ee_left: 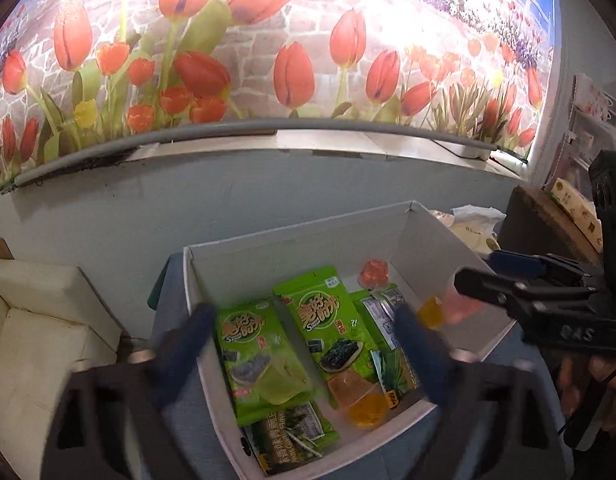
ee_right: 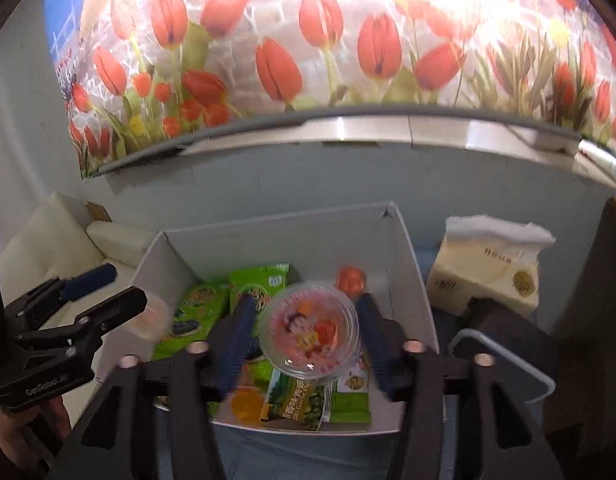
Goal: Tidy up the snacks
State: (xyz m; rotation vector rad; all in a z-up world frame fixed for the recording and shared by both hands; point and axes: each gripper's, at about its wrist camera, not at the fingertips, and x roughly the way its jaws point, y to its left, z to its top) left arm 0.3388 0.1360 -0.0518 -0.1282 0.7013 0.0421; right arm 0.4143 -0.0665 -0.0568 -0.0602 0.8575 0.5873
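Observation:
A white cardboard box (ee_left: 292,240) (ee_right: 288,240) holds several green seaweed packets (ee_left: 324,320) (ee_right: 204,304), orange jelly cups (ee_left: 360,396) and a red jelly cup (ee_left: 374,270) (ee_right: 350,280). My left gripper (ee_left: 304,316) (ee_right: 126,286) hangs over the box's left side with its jaws wide apart. A blurred greenish jelly cup (ee_left: 284,384) (ee_right: 148,320) is loose below it. My right gripper (ee_right: 307,300) (ee_left: 476,268) is over the box's right side, open. A clear cup of pink jelly (ee_right: 308,332) (ee_left: 456,304) sits between its fingers, and the pads do not press on it.
A tissue pack (ee_right: 488,272) stands right of the box, with a dark block (ee_right: 508,324) and a grey-rimmed tray (ee_right: 508,360) in front of it. A white sofa (ee_left: 36,320) is to the left. The box rests on a blue cloth (ee_left: 180,420). A wall rises behind.

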